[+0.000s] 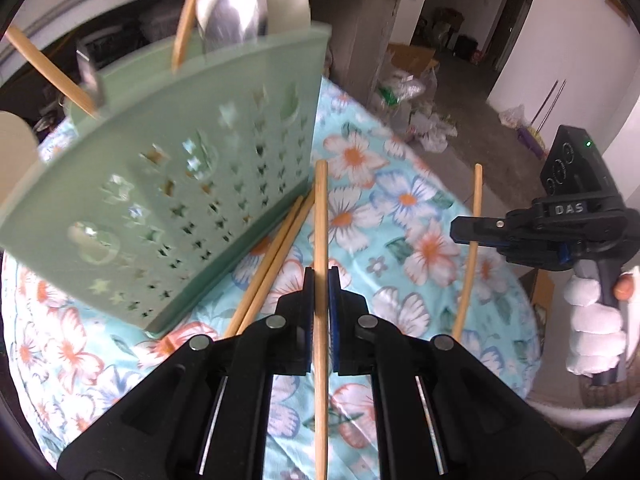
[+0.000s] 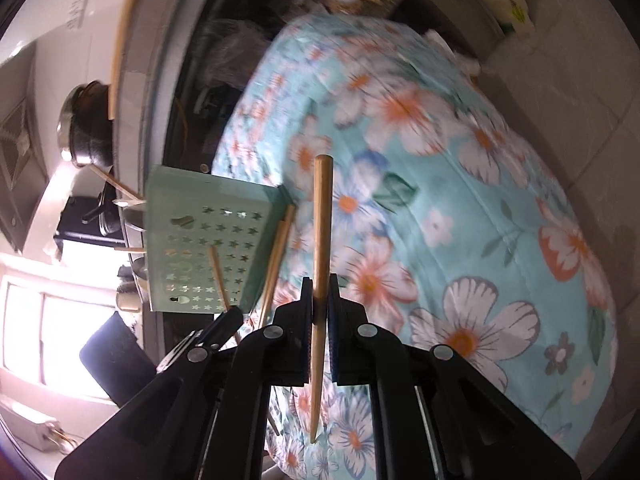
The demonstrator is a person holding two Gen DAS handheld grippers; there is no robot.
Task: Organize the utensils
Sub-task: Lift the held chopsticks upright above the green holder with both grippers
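the left gripper (image 1: 321, 280) is clenching one chopstick (image 1: 321, 240); the right gripper (image 2: 319, 288) is pinching another chopstick (image 2: 321, 240), both near the green holder (image 1: 200, 152) at ten o'clock. they look light, stiff, smooth; gripping mid-shaft seems best.

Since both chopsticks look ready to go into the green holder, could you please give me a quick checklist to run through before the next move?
1. Left gripper closed on its chopstick: ok, held between both pads.
2. Right gripper closed on its chopstick: ok, though tilted in the jaws.
3. Green holder upright and steady: cannot tell, it looks tilted and blurred.
4. Room in the holder's top: cannot tell; a metal spoon and sticks already stand in it.
5. Loose chopstick pair left on the floral cloth beside the holder: not ok, still to collect.
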